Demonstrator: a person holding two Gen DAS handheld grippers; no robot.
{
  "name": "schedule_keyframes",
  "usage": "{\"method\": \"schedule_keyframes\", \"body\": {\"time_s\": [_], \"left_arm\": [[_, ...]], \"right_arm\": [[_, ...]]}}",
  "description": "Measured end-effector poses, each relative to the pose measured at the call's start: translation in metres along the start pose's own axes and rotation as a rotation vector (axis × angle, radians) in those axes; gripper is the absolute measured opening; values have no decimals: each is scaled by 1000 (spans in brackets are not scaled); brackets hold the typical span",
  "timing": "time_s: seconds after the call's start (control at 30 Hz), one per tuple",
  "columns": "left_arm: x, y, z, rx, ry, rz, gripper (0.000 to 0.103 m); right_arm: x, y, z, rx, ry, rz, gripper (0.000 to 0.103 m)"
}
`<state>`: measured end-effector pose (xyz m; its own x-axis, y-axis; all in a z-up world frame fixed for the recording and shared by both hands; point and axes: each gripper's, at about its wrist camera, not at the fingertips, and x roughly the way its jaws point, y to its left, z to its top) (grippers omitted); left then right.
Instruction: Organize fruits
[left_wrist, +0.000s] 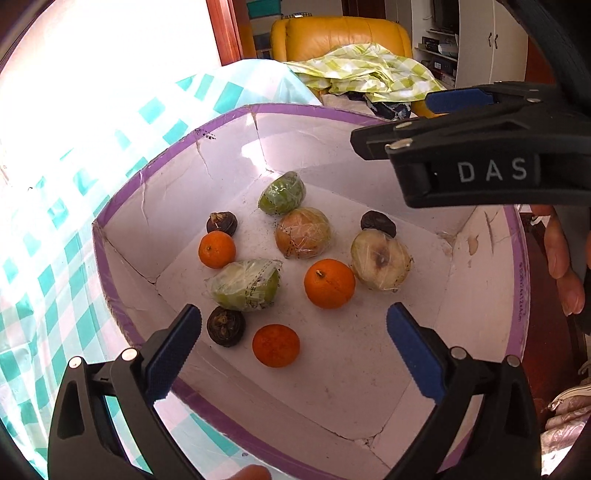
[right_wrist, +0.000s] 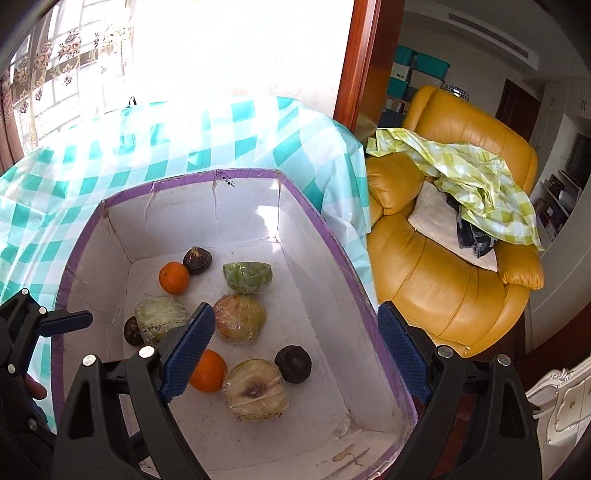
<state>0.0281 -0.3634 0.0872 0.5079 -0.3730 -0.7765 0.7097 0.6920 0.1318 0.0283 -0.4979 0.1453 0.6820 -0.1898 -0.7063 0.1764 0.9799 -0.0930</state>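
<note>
Both grippers hang above a white box with a purple rim, which stands on a table with a green checked cloth.

The left gripper has its jaws wide apart and nothing is between them. Just ahead of its fingertips lie an orange and a dark round fruit. A little further ahead are a wrapped green fruit and a second orange. To the right of that orange lies a wrapped pale fruit.

The right gripper is also open and holds nothing. Between its fingers, lower down on the box floor, lie the pale wrapped fruit, another dark fruit and a wrapped reddish fruit. At the far end of the box are a third orange, one more dark fruit and a second wrapped green fruit.

To the right of this gripper, outside the box, stands a yellow armchair.
</note>
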Motion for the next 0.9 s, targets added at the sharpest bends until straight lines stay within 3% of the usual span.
{"method": "schedule_keyframes", "body": {"time_s": [0.1, 0.23, 0.4, 0.9], "left_arm": [[-14, -5, 0, -29, -42, 41, 101], [-27, -10, -4, -66, -56, 13, 101], [-36, -21, -7, -77, -57, 33, 101], [-43, -31, -6, -62, -72, 74, 101]], "right_arm": [[-15, -5, -8, 24, -25, -9, 87], [-38, -12, -18, 60, -69, -26, 87], [-59, -22, -32, 94, -102, -32, 87], [-59, -34, -44, 122, -88, -9, 87]]}}
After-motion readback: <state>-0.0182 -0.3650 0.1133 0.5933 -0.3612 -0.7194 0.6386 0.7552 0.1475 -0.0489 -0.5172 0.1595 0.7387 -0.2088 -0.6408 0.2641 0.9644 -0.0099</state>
